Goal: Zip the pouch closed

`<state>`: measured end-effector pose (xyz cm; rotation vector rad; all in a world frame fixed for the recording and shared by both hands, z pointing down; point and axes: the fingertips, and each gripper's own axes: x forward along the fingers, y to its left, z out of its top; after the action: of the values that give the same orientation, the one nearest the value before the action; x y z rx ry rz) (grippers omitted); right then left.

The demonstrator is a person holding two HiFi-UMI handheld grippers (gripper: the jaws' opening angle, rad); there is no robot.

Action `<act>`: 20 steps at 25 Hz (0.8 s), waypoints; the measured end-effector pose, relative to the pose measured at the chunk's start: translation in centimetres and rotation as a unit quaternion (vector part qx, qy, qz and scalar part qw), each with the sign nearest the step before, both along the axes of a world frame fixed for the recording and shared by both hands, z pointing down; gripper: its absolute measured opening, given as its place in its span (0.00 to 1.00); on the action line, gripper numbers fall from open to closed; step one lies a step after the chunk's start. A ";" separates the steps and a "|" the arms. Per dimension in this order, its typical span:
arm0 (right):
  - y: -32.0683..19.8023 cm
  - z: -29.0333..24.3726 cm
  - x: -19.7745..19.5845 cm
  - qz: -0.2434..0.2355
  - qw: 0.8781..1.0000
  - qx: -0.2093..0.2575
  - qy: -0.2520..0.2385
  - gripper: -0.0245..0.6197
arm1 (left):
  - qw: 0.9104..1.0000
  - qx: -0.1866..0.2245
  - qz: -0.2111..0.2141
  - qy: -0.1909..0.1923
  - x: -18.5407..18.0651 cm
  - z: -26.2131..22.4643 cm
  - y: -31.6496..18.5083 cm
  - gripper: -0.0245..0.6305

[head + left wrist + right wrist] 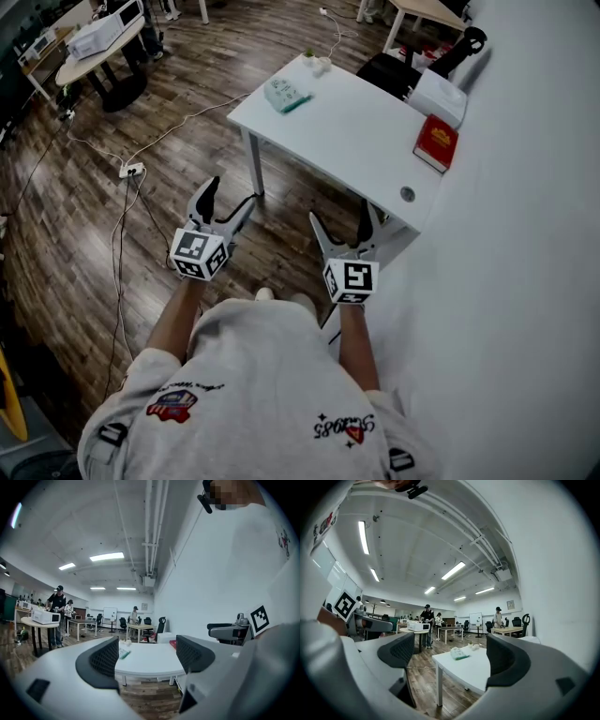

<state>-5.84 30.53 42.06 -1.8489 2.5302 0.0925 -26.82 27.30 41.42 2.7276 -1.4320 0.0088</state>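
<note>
Pouch (286, 95), far end of white table (356, 122): too small, we cannot read its zip. Pale items (322, 65) at its 1 o'clock: we cannot identify. Round table (75, 67), 11 o'clock: cut off by the edge.

nothing here reads clearly to me: the two prints on the shirt (253, 375) are too small, and the red book (436, 142) on the far tabletop (352, 127) shows no legible title.
</note>
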 end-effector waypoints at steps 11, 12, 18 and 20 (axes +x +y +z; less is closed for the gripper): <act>0.2 -0.3 0.2 0.004 1.000 -0.001 -0.013 0.78 | 1.000 -0.014 0.011 -0.015 0.9 0.9 0.1 0.59; 0.3 -0.4 0.3 0.003 1.000 -0.001 -0.014 0.78 | 1.000 -0.017 0.020 -0.017 1.2 0.9 0.3 0.59; 0.5 0.1 -0.2 -0.005 1.000 -0.003 -0.010 0.78 | 0.999 -0.024 0.034 -0.016 1.2 1.6 1.1 0.59; 0.4 0.0 -0.5 -0.009 1.000 -0.003 -0.012 0.78 | 0.999 -0.029 0.037 -0.016 1.4 2.0 1.5 0.59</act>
<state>-6.33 30.95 42.08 -1.8178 2.5344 0.0626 -25.46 28.75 43.46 2.7432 -1.3173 0.0974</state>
